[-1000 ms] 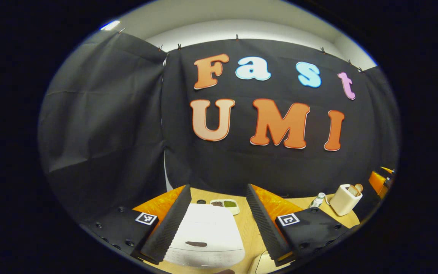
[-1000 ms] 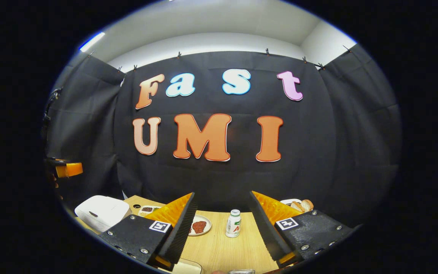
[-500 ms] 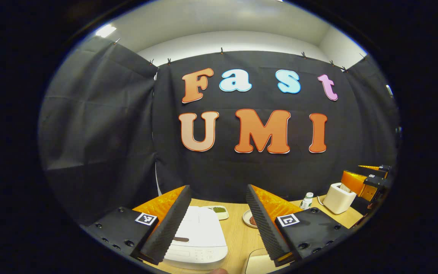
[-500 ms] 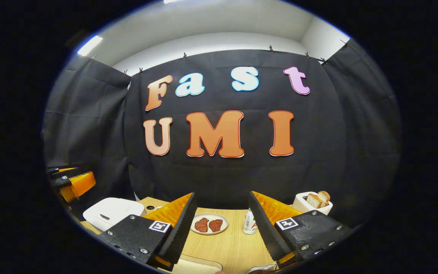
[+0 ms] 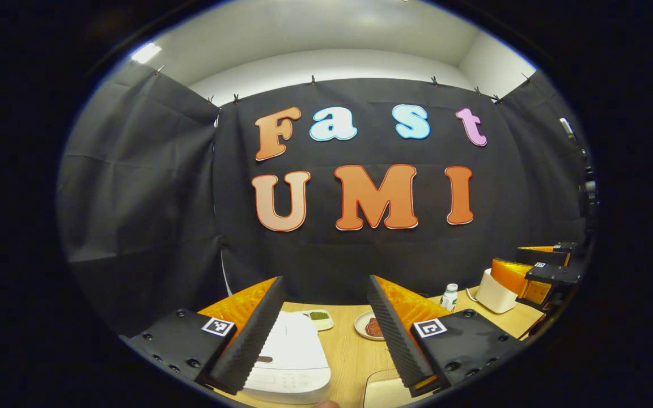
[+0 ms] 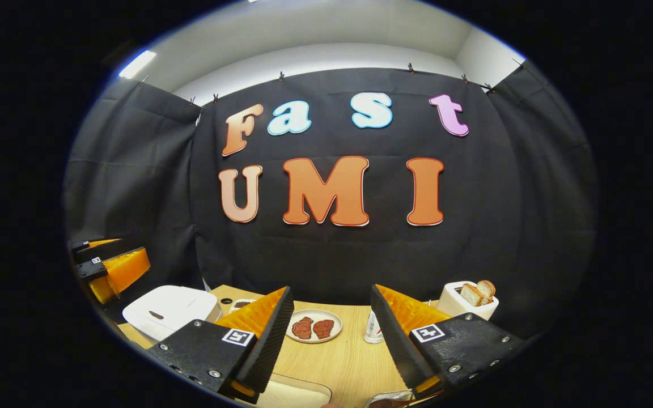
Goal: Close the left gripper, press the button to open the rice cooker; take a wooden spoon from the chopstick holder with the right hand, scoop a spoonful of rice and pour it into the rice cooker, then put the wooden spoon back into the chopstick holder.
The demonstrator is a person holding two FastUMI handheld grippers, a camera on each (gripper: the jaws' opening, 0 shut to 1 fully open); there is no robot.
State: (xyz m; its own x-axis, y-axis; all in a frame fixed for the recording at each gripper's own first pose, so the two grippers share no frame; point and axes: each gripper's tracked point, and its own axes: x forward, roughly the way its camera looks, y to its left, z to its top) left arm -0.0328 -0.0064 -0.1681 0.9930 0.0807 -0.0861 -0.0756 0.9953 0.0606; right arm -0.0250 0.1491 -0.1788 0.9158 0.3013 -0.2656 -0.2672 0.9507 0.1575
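Rice cooker point(image 5: 295, 357) sits lid-down on the tabletop point(image 6: 332, 357); left hand-held gripper point(image 5: 325, 334) and right hand-held gripper point(image 6: 332, 334) both gape wide, holding nothing.

Black cloth point(image 5: 151, 187) hangs as the booth's wall, pinned by small clips point(image 6: 281, 75) along its top edge and creased at the corners. Above it runs a white wall point(image 5: 332, 59) under a pale ceiling point(image 6: 315, 28). A ceiling light point(image 6: 135, 63) glows at ten o'clock. At six o'clock lies a light wooden table point(image 6: 343, 362).
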